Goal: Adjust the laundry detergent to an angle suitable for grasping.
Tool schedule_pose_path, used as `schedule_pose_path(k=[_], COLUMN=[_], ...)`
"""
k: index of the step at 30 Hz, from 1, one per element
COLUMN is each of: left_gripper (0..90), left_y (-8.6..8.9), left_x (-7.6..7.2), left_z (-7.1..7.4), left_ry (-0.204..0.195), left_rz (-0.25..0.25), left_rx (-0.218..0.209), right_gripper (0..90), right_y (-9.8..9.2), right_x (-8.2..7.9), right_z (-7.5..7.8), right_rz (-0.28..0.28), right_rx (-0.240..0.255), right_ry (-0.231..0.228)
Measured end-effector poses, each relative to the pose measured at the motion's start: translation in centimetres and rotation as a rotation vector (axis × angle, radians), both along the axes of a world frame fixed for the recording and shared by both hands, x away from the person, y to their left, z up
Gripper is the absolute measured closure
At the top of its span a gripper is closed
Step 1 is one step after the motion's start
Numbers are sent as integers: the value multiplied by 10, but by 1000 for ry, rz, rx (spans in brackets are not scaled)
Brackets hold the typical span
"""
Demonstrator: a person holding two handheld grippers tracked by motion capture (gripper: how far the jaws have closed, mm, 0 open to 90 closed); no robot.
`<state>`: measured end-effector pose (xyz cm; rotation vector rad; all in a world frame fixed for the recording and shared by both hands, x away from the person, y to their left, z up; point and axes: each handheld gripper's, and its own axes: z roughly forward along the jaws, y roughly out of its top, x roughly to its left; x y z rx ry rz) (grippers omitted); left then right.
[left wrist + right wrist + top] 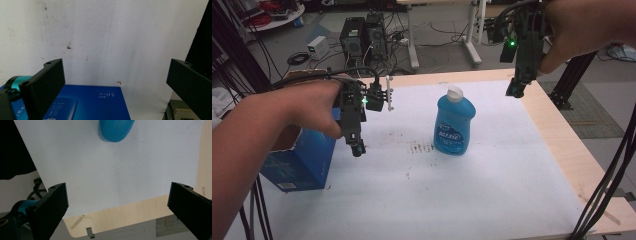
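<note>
Bottle blue, white cap, stands upright near middle of counter, long axis vertical, cap up, label faces near side. In right gripper view bottle at top edge. Blue box at left side of counter, well apart from bottle; top flaps open. Left gripper points down, just beside box, jaws spread wide, nothing between, touches nothing. Right gripper hangs above far right edge of counter, jaws wide apart, empty, well apart from bottle.

blue bottle, blue box, white table
</note>
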<state>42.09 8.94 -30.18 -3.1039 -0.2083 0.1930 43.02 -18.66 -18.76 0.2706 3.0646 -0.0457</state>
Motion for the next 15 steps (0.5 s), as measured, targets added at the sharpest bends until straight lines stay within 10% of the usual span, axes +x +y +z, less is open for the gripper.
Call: schedule_pose_path(k=[15], left_gripper=[17], left_y=[-6], left_x=[-4], left_z=[6], left_ry=[-23], left_rz=[3], left_rx=[4], right_gripper=[24], right_y=[-2], right_x=[-3], right_z=[4], right_rz=[6], right_rx=[16], right_ry=[-19])
